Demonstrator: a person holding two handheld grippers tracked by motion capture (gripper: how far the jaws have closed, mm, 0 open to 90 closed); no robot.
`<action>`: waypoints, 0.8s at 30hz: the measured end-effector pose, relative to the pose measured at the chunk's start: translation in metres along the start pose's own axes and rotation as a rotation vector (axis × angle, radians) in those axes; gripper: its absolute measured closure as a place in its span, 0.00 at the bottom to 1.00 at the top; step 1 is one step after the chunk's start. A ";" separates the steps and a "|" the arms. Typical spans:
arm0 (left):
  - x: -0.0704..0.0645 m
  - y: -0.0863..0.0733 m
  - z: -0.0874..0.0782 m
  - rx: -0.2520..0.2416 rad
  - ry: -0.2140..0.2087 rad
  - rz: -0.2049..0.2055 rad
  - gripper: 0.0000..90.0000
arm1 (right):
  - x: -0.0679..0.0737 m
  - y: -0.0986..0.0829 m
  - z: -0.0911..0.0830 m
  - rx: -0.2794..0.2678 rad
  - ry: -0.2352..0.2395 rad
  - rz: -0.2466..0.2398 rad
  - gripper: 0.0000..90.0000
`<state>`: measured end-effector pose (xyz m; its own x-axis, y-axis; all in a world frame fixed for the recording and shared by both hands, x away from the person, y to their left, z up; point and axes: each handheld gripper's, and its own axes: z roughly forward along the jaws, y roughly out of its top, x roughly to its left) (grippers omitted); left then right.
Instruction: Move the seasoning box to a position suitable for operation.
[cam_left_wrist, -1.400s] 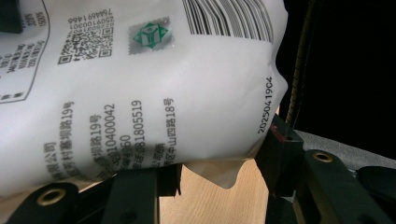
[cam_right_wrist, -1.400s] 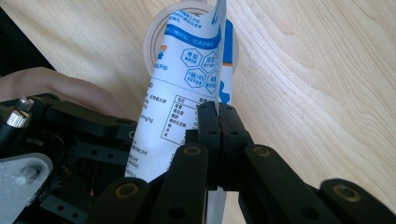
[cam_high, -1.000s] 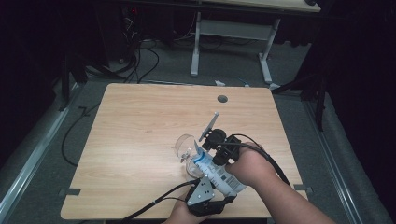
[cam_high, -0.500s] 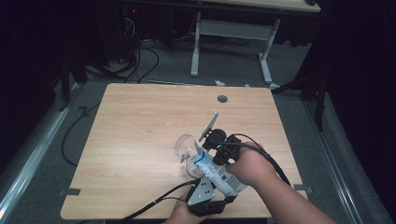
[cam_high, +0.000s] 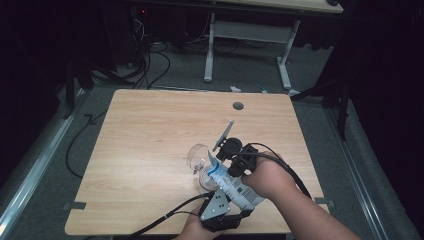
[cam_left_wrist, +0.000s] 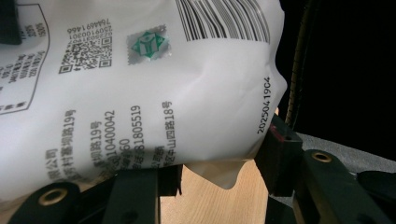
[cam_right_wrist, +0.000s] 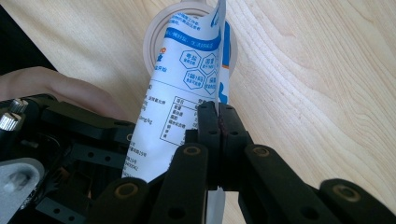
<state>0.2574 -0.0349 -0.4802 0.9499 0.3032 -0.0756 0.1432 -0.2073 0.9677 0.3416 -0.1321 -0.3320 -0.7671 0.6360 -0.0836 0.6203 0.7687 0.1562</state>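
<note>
A white pouch (cam_high: 231, 186) with blue print and a barcode is held tilted by both grippers, top end down over a clear round container (cam_high: 196, 156) near the table's front edge. My left gripper (cam_high: 227, 197) is shut on the pouch's lower body; in the left gripper view the pouch (cam_left_wrist: 140, 84) bulges between the two jaws. My right gripper (cam_high: 218, 162) is shut on the pouch's upper edge. In the right gripper view the jaws (cam_right_wrist: 218, 126) pinch the pouch's (cam_right_wrist: 187, 70) side seam, and the container's rim (cam_right_wrist: 156, 32) lies just beyond the pouch's top.
The wooden table (cam_high: 150, 130) has a round cable hole (cam_high: 238, 106) near its far edge. Black cables trail from both grippers off the front edge. Another table's white legs (cam_high: 210, 45) stand on the grey floor behind.
</note>
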 end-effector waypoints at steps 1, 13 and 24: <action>0.000 0.000 0.000 -0.001 0.000 -0.001 0.63 | 0.000 0.000 0.000 -0.001 0.001 0.004 1.00; -0.001 0.001 0.000 -0.004 0.003 0.003 0.63 | 0.001 0.001 0.000 0.001 0.003 0.005 1.00; -0.001 0.002 0.000 -0.005 0.008 0.003 0.63 | 0.000 0.001 -0.001 -0.003 0.000 0.001 1.00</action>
<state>0.2571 -0.0356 -0.4786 0.9480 0.3102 -0.0706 0.1387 -0.2036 0.9692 0.3420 -0.1314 -0.3313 -0.7663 0.6370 -0.0837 0.6208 0.7677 0.1588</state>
